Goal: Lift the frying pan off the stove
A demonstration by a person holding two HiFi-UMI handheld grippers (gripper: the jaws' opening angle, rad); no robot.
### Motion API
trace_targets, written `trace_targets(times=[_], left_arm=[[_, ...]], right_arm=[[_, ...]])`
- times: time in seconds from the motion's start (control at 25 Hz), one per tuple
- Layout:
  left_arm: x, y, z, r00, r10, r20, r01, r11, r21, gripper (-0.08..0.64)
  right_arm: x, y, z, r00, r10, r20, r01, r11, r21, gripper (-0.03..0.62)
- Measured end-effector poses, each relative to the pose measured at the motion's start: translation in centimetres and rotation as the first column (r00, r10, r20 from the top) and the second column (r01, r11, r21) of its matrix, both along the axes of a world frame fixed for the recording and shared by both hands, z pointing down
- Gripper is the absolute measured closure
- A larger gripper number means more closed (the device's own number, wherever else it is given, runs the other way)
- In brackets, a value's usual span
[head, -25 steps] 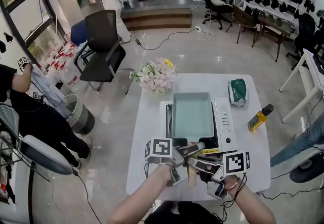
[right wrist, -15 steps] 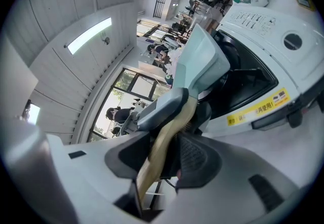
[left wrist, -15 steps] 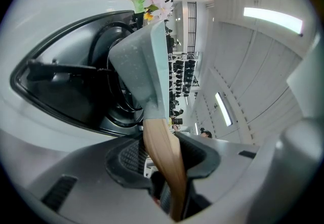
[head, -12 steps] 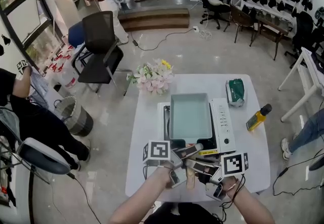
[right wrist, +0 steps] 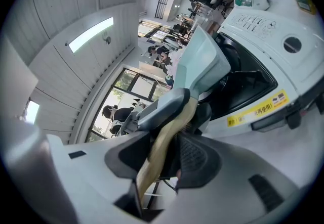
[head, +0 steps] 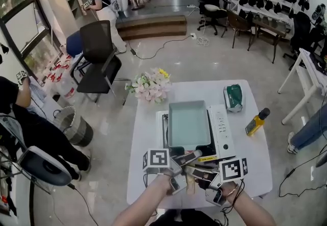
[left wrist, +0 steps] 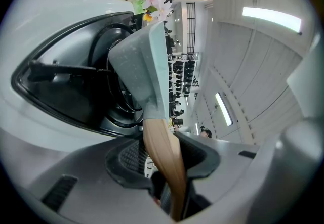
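Though fairly wide, fingers of left gripper and right gripper tight on the frying pan handle (wooden)

Reaches both bare forearms in from the lower edge of the head view, left forearm and right forearm converging toward the middle. Holds the left gripper and the right gripper close side by side, marker cubes turned up toward the head camera, jaws angled inward toward each other. Clamps the left gripper's jaws on the wooden pan handle, pads pressing on both sides. Clamps the right gripper's jaws on the same handle, just behind the left gripper's tip.
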State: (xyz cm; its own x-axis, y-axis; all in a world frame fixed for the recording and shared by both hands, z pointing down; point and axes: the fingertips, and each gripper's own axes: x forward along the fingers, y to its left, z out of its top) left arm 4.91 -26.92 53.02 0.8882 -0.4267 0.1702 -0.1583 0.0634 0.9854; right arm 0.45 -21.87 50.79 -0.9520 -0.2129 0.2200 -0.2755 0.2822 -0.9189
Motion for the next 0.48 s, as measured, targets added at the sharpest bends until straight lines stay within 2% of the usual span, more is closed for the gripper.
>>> trace_targets(times=[0.2,0.48], left_arm=[[0.02,0.15,-0.14,1.000,0.001,0.002,-0.001,1.000,0.008,0.405],[-0.35,-0.36,-0.92,1.000,0.007,0.018,-0.008,0.998,0.063,0.405]], right_arm=[[0.02,0.16,-0.08,1.000,-0.001,-0.006,0.001,1.000,0.011,0.428],[-0.30,-0.19,-0.70,1.000,0.003,-0.006,-0.003,0.999,0.048,0.430]])
